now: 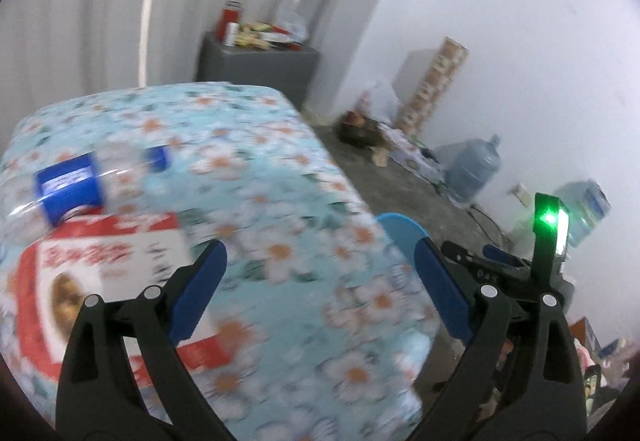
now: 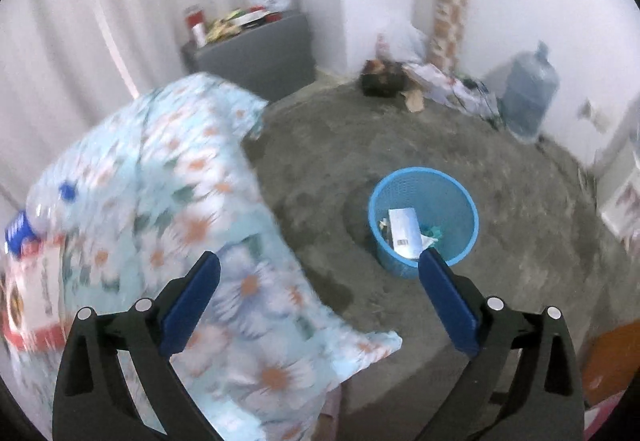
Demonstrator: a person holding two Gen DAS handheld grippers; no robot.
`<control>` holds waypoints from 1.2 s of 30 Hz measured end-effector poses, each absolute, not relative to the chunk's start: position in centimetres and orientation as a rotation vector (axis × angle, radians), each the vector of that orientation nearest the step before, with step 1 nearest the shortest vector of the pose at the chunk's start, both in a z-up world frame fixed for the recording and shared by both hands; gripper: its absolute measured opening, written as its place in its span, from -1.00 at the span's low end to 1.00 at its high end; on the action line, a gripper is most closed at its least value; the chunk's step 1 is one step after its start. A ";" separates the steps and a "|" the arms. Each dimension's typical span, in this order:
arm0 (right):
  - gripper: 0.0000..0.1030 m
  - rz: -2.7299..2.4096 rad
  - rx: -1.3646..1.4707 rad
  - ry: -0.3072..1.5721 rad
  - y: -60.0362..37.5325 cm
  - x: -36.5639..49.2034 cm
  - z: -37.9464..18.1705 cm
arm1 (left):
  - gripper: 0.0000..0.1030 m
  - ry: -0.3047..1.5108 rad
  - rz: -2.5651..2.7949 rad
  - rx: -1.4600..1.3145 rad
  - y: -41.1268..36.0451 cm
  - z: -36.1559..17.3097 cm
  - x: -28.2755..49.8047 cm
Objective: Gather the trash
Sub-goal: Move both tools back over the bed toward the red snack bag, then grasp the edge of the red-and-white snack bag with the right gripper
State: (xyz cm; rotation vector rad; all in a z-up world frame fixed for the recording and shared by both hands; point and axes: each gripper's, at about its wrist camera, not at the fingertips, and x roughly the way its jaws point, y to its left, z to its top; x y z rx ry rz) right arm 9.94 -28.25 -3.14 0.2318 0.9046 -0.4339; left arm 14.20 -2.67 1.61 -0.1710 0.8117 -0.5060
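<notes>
Printed cloth (image 1: 280,169) covers the worktop; clear glossy plastic bottle (image 1: 104,177); smooth card box (image 1: 100,281); blue plastic mesh bin (image 2: 424,217); rough matt floor (image 2: 500,241).

Motion blur is smearing the flowered tablecloth (image 1: 280,177) in both views. The print on the red-and-white box (image 1: 112,273) is blurring past reading, and the left edge is cutting it in the right wrist view. The table's right edge is hiding most of the blue basket (image 1: 400,229) in the left wrist view. Items on the grey cabinet (image 2: 256,49) are showing too small to tell.
</notes>
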 end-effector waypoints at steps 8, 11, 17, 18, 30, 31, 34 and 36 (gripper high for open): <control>0.87 -0.364 0.056 0.883 -21.4 10.0 -2.6 | 0.76 0.782 -0.415 -0.167 2.1 1.6 12.5; 0.87 -0.326 0.060 0.865 -20.2 10.0 -2.3 | 0.76 0.769 -0.397 -0.171 3.1 1.6 12.3; 0.87 -0.205 0.100 0.844 -18.3 9.7 -2.4 | 0.76 0.752 -0.385 -0.173 3.9 1.6 11.8; 0.87 -0.193 0.106 0.843 -18.1 9.7 -2.5 | 0.76 0.753 -0.385 -0.174 4.0 1.6 11.8; 0.87 -0.137 0.178 0.833 -17.8 9.3 -2.7 | 0.78 0.773 -0.381 -0.185 4.4 1.0 11.4; 0.87 -0.132 0.183 0.827 -17.8 9.2 -2.6 | 0.78 0.770 -0.380 -0.192 4.5 1.0 11.3; 0.87 -0.125 0.200 0.814 -18.1 8.9 -2.3 | 0.83 0.753 -0.370 -0.227 5.0 1.1 11.1; 0.87 -0.114 0.226 0.812 -18.4 8.7 -2.2 | 0.83 0.733 -0.366 -0.264 5.7 1.2 10.8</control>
